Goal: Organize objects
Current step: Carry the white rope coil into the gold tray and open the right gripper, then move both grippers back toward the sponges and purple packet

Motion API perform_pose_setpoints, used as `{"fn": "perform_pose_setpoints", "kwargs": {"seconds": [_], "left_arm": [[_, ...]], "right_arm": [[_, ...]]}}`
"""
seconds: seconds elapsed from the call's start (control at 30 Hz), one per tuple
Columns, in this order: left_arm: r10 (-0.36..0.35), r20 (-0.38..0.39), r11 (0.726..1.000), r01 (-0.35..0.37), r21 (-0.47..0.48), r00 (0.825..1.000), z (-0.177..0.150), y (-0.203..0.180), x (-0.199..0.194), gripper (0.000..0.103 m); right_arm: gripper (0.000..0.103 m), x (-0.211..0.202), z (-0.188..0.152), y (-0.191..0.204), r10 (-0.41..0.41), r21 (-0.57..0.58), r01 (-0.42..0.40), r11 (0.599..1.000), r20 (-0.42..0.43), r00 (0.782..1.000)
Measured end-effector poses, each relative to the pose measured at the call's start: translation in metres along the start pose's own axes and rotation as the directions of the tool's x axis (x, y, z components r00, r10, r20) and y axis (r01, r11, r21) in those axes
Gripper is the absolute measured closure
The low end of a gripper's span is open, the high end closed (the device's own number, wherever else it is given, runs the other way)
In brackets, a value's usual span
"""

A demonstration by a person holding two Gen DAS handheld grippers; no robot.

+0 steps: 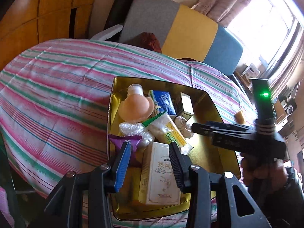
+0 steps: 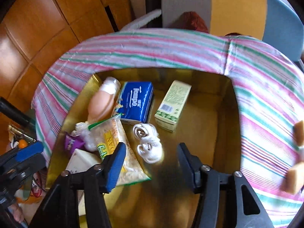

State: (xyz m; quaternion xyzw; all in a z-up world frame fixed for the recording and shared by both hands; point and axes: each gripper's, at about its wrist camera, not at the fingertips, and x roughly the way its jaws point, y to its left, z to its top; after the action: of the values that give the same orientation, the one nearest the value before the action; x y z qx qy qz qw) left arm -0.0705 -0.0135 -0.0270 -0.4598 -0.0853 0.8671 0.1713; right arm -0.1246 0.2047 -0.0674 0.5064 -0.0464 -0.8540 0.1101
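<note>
Gold tin [image 2: 224, 102] is sitting on the striped bedspread [image 2: 266, 95], crowded with a tissue pack [image 2: 135, 102], green box [image 2: 172, 106] and white strap [image 2: 150, 144]; left claw [image 1: 150, 152] and right claw [image 2: 152, 152] are both hovering wide, empty.

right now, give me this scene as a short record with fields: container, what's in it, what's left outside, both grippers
container: gold tin on striped cloth
contents: peach bottle, blue tissue pack, green-white carton, white coiled strap, snack bag, purple packet, cream box
outside: two yellow sponges on the cloth
left gripper: open, empty, above the cream box
right gripper: open, empty, over the tin
</note>
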Motion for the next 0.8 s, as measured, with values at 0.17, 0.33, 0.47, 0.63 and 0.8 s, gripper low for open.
{"fn": "perform_pose_setpoints", "kwargs": {"seconds": [0.17,0.33,0.47,0.63,0.8], "left_arm": [[0.001,0.013,0.998,-0.002,0.070,1.000,0.002,-0.023,-0.005,0.061],[0.004,0.019,0.989,-0.007,0.150,1.000,0.004,-0.053,-0.006,0.061],[0.001,0.017,0.975,-0.005,0.220,1.000,0.003,-0.081,-0.004,0.061],[-0.011,-0.004,0.952,0.011,0.305,1.000,0.000,-0.117,0.002,0.061],[-0.016,-0.028,0.926,0.025,0.376,0.999,-0.005,-0.153,0.009,0.061]], "right_arm": [[0.031,-0.047,-0.012,-0.026,-0.001,0.043,-0.003,0.999,0.093,0.996],[0.026,-0.091,-0.032,-0.073,-0.058,0.128,0.037,0.991,0.165,0.985],[0.025,-0.117,-0.055,-0.126,-0.143,0.238,0.099,0.966,0.176,0.974],[0.025,-0.142,-0.082,-0.195,-0.261,0.379,0.183,0.907,0.165,0.951],[0.025,-0.163,-0.111,-0.261,-0.374,0.509,0.251,0.823,0.153,0.915]]}}
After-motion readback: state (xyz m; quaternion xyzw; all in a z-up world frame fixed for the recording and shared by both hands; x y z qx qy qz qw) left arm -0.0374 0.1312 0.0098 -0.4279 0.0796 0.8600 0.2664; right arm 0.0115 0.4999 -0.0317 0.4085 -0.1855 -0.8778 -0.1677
